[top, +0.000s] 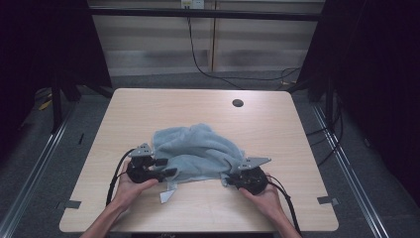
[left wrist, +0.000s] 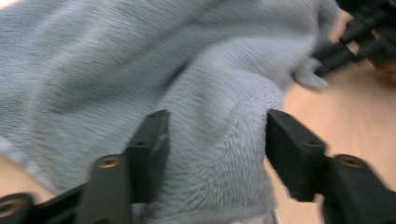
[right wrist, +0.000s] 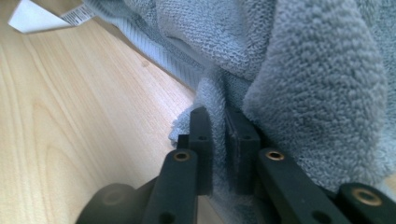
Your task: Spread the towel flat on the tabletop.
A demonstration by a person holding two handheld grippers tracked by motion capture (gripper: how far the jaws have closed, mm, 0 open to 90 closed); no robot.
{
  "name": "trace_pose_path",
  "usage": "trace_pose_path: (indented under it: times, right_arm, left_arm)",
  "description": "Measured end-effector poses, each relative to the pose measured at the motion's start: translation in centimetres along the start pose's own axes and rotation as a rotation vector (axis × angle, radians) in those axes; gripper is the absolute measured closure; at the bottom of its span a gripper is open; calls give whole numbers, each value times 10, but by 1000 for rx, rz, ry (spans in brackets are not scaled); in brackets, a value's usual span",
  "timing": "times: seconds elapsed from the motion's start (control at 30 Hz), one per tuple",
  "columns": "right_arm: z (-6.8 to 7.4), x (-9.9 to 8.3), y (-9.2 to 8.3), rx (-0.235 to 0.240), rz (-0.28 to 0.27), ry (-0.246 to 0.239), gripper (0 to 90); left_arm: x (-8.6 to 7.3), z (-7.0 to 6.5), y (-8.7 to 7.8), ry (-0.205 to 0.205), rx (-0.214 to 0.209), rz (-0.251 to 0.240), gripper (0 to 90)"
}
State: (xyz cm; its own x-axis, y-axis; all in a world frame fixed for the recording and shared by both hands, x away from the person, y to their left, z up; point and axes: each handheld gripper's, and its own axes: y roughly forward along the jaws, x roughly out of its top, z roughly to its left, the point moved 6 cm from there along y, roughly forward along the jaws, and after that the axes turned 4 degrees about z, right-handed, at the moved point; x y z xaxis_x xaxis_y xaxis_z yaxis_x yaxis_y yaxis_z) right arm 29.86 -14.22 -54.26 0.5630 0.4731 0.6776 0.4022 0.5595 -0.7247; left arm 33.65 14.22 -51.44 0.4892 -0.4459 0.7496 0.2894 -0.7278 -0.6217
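Surroundings: a round hole [top: 237,103] is seen at the table's [top: 148,106] far edge.
Towel [top: 198,151]: grey terry, crumpled at the table's middle, white label [right wrist: 32,16] attached.
Left gripper [left wrist: 217,140]: jaws spread around a fold, unpressed.
Right gripper [right wrist: 218,140]: clamped on a towel fold.

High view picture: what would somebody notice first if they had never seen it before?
A crumpled grey-blue towel heaped in the middle of the wooden table grabs the eye first. A person's hands hold a black gripper at each side of it: the right gripper has its jaws pinched on a fold of towel, while the left gripper has its jaws spread wide around another bunch. A white label pokes out at the near edge.
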Motion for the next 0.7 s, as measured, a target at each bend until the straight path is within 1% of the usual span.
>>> trace_pose_path:
  times: [0.03, 0.07, 0.13, 0.17, 0.2, 0.23, 0.27, 0.3, 0.37, 0.4, 0.47, 0.5, 0.53, 0.57, 0.63, 0.7]
  right_arm:
    - [0, 0, 0, 6, -4, 3, 848]
    - [0, 0, 0, 6, -4, 7, 851]
    - [-1, 0, 0, 9, -3, 10, 854]
    - [-1, 1, 0, 18, -3, 18, 857]
    - [-1, 1, -1, 19, -3, 18, 858]
    - [-1, 1, -1, 24, -3, 19, 859]
    - [-1, 1, -2, 33, -6, 19, 861]
    - [-1, 2, -3, 41, -10, 17, 862]
    - [-1, 5, -9, 59, -37, 24, 864]
    - [-1, 8, -14, 61, -57, 23, 865]
    - [-2, 16, -29, 66, -110, 31, 866]
    - [-2, 16, -29, 66, -110, 31, 866]
    - [-5, 26, -48, 62, -176, 44, 867]
    - [-7, 31, -58, 59, -208, 49, 867]
    - [-11, 42, -77, 59, -276, 56, 867]
    - [-14, 56, -95, 50, -330, 47, 868]
  left_arm:
    - [-1, -3, -1, 21, 4, 0, 346]
    - [-2, -6, -2, 34, -7, 0, 322]
    - [-4, -9, 1, 41, -24, 19, 273]
    - [-6, -10, 3, 45, -32, 35, 258]
    - [-10, -11, 10, 68, 14, 72, 258]
    - [-11, -9, 13, 83, 47, 86, 286]
    - [-11, -9, 13, 83, 47, 86, 401]
    - [-12, -7, 15, 105, 106, 92, 582]
    - [-5, -3, 9, 71, 76, 36, 751]
    - [-1, -2, 5, 55, 59, 9, 780]
    - [9, -4, -9, 21, 13, -57, 808]
    - [9, -4, -9, 21, 13, -57, 813]
    - [21, -7, -25, 11, -10, -123, 815]
    - [28, -9, -34, 8, -21, -158, 818]
    - [42, -11, -52, 8, -22, -220, 823]
    - [55, -14, -66, 23, -19, -262, 823]
